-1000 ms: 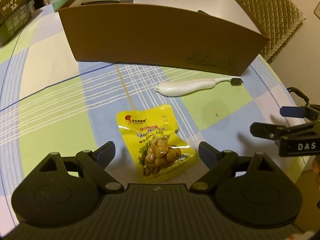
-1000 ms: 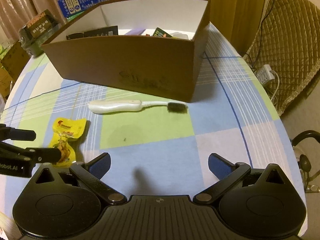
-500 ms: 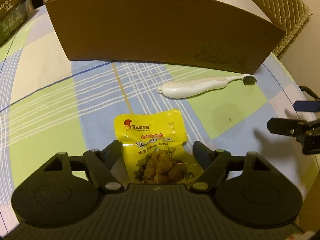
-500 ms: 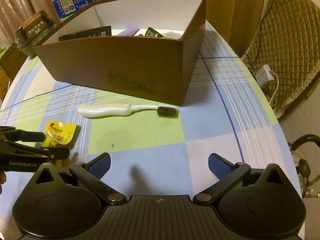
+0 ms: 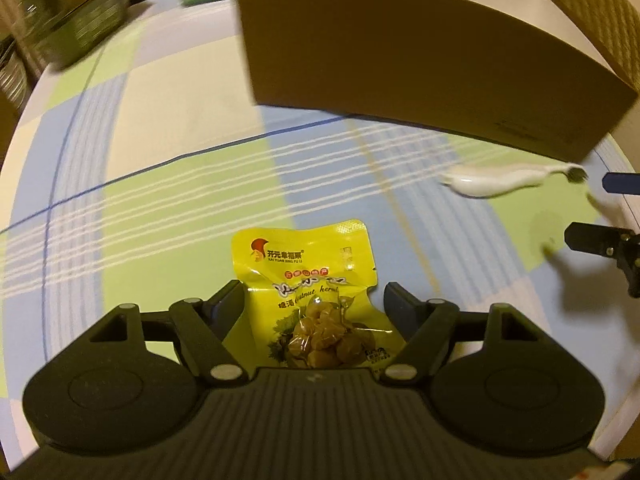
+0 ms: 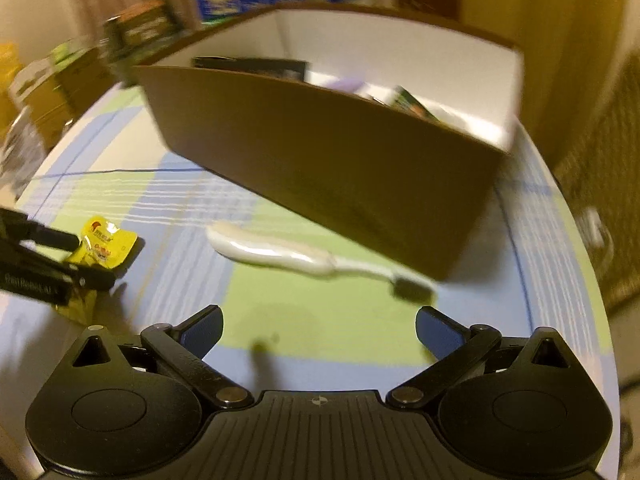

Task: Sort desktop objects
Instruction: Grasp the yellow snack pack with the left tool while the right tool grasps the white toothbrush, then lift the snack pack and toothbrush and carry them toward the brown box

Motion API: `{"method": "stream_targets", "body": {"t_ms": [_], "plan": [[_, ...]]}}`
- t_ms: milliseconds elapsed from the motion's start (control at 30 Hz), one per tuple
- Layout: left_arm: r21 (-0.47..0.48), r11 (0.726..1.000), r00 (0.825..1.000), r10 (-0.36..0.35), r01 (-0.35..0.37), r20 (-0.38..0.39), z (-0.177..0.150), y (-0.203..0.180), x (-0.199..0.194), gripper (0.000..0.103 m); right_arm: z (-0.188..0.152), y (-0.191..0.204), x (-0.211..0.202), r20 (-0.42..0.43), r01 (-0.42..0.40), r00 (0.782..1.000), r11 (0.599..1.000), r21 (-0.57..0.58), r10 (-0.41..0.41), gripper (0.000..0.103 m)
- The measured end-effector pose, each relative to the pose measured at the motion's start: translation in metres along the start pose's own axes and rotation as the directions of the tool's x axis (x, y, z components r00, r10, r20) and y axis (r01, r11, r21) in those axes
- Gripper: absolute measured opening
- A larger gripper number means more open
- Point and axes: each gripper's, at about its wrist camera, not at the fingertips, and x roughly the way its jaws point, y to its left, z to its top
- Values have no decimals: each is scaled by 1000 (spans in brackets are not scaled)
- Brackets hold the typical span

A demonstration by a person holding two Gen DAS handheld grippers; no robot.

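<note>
Straddling the flat yellow foil snack pouch (image 5: 308, 280) low in frame, my left gripper (image 5: 314, 304) gapes unclenched; next, pinch it; my right gripper (image 6: 320, 326), empty, is narrowing near the white plastic toothbrush (image 6: 280, 252)

Both tongs are matte black plastic. The left tongs (image 5: 313, 306) carry a ribbed centre plate, two round side housings with triangular cut-outs, silver pivot pins and dark blue fingertip pads (image 5: 396, 303). The right tongs (image 6: 319, 327) look the same, with a small crosshair mark on the ribbed plate. White lettering runs along the left tongs' side.
</note>
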Motion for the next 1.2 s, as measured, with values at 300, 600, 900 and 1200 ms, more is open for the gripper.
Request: {"method": "stream_targets", "body": {"t_ms": [300, 600, 900, 1200], "plan": [[-56, 998, 1000, 12, -11, 6, -10, 27, -3, 73, 12, 13, 34, 38, -25, 999, 977, -212, 34, 71], [-59, 998, 1000, -2, 2, 6, -13, 30, -4, 73, 9, 17, 37, -63, -73, 996, 982, -175, 63, 29], [-38, 999, 1000, -26, 26, -16, -16, 25, 0, 73, -11, 46, 18, -78, -17, 997, 998, -62, 12, 28], [-13, 999, 999, -33, 33, -25, -19, 19, -1, 75, -9, 41, 19, -61, -4, 998, 1000, -12, 3, 29]]}}
